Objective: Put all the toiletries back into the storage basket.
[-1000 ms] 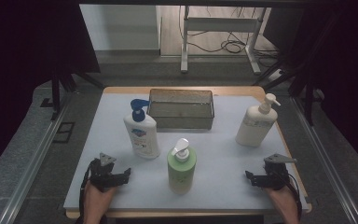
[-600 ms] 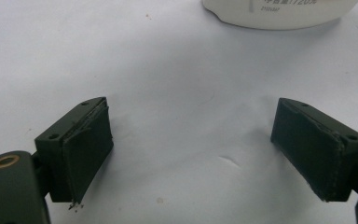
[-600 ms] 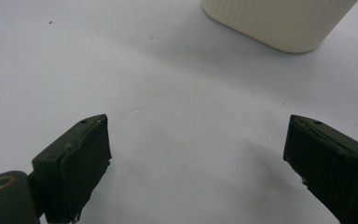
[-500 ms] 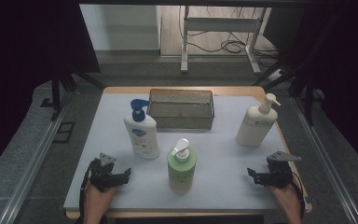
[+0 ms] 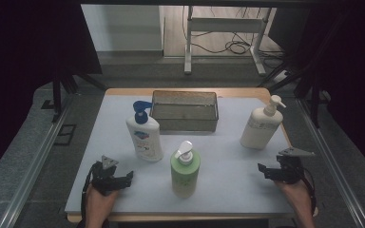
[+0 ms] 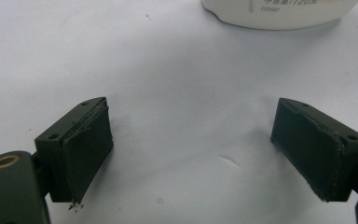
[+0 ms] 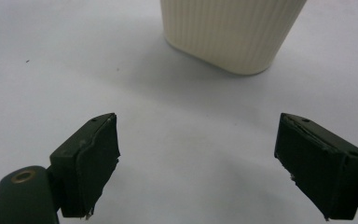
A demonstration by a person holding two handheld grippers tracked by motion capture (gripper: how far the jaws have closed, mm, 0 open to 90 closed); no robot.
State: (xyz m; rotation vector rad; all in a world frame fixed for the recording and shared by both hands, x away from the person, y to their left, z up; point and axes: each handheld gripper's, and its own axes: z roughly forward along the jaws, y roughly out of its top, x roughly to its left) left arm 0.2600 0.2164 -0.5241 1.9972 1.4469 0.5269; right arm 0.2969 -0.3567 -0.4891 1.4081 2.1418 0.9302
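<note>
From the high view, the table point(image 5: 228, 185) carries four things in all: three pump bottles and one wire basket point(image 5: 185, 110). The basket stands at the far middle of the table. The white bottle with the blue pump point(image 5: 144, 134) stands in front of the basket's left end, the green bottle point(image 5: 185, 170) stands nearer the person and about midway across, and the cream bottle point(image 5: 260, 125) stands toward the right edge. All three bottles are upright and apart from one another.

Two hands come in from the bottom edge, each with one hand-held gripper. The left hand-held gripper point(image 5: 123, 178) sits low at the near left, near the blue-pump bottle and the green one but touching neither. The right hand-held gripper point(image 5: 262, 170) is at the near right, in front of the cream bottle and apart from it.

In the left gripper view, the left hand-held gripper point(image 6: 191, 149) has its two jaws spread wide with only the bare table between them. The base of the white bottle point(image 6: 279, 11) shows at the top edge, beyond the jaws.

In the right gripper view, the right hand-held gripper point(image 7: 196, 158) is also spread wide, though its jaws have just been closing a little, with nothing between them. The ribbed base of the cream bottle point(image 7: 230, 32) stands ahead, clear of both jaws.
</note>
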